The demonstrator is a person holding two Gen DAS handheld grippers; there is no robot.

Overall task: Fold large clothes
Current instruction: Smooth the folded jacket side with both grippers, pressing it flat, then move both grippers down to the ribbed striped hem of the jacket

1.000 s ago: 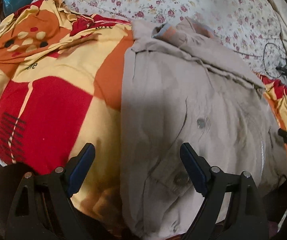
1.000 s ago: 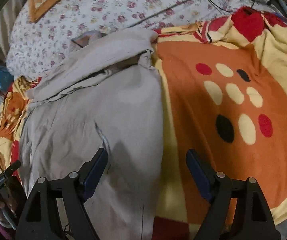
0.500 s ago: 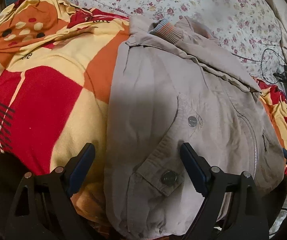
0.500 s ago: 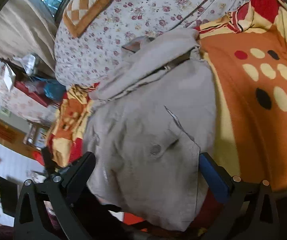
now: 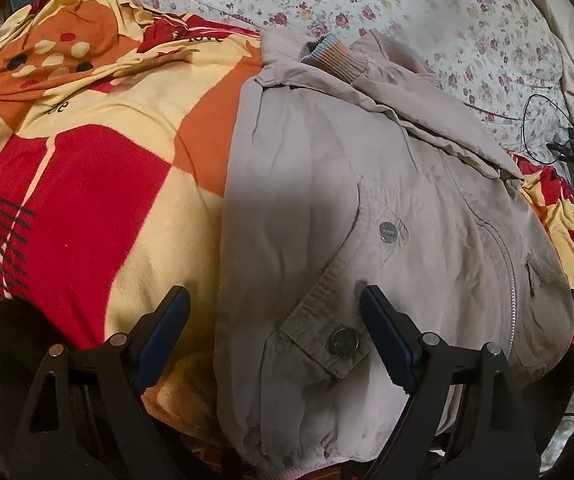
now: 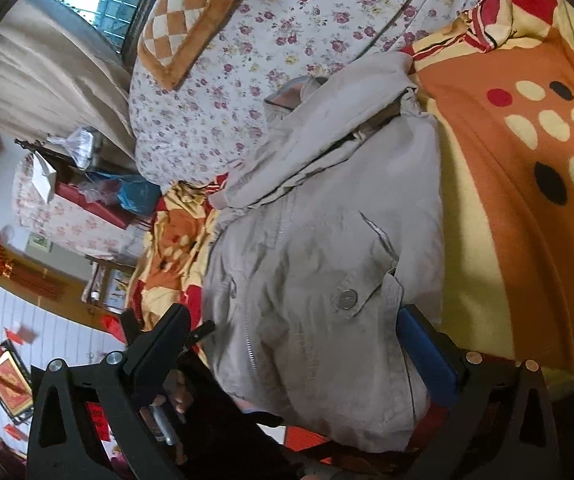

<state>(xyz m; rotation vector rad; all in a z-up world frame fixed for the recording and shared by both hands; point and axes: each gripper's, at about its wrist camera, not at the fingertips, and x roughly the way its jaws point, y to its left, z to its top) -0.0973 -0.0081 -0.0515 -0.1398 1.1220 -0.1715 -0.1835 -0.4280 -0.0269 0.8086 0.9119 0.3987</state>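
Note:
A beige jacket [image 5: 367,184] lies front up on a red, orange and yellow blanket [image 5: 87,200], its ribbed collar [image 5: 335,58] at the far end. My left gripper [image 5: 273,296] hangs open over the jacket's near left hem; one blue pad [image 5: 387,340] sits beside a snap-buttoned pocket flap [image 5: 327,340]. In the right wrist view the jacket [image 6: 319,240] runs from the hood down to the near hem. My right gripper [image 6: 291,312] stands wide open, with the hem and a snap button [image 6: 347,299] between its fingers. Neither gripper presses on the cloth.
A floral sheet [image 5: 407,12] covers the bed beyond the blanket, with a checked cushion [image 6: 183,20] on it. Black cables [image 5: 559,136] lie at the bed's right side. A cluttered side table [image 6: 87,184], curtain [image 6: 47,72] and window stand to the left. A hand [image 6: 179,396] shows below.
My right gripper has opened wider, lifted and rolled, so the room now shows at its left. The jacket's lower front has spread out, baring both pocket flaps. The left gripper has stayed put.

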